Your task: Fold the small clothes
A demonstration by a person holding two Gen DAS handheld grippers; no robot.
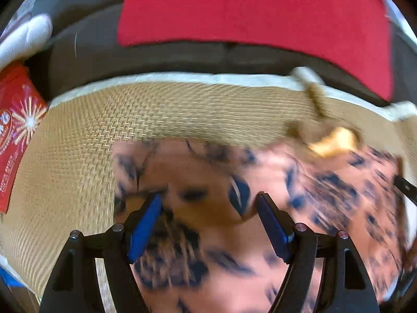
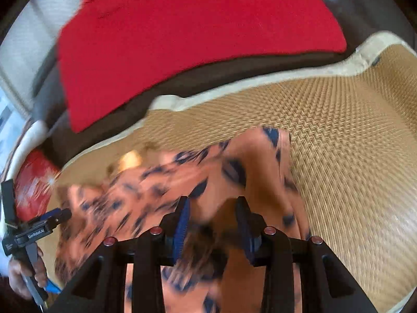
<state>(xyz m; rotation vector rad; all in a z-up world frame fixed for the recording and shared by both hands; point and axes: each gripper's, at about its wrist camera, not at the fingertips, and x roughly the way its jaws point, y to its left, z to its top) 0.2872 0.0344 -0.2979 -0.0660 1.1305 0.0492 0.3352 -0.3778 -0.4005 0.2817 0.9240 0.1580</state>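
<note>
Garment (image 1: 260, 182) (orange, dark-blotched, blurred) lies rumpled on the woven mat (image 1: 78, 143). Left tool (image 1: 208, 200) hangs above it, fingers apart, nothing between them. Right tool (image 2: 212, 203) has its fingers apart with a raised fold between them. Red cloth (image 2: 182, 39) lies beyond the mat.

You have a woven mat (image 1: 78, 135) with a pale cloth edge spread over a dark sofa seat (image 1: 156, 54). On the mat lies the orange, dark-spotted garment (image 1: 208, 172). A red cushion (image 1: 247, 13) rests on the seat behind, a red packet (image 1: 15, 130) beside the mat's left edge.
</note>
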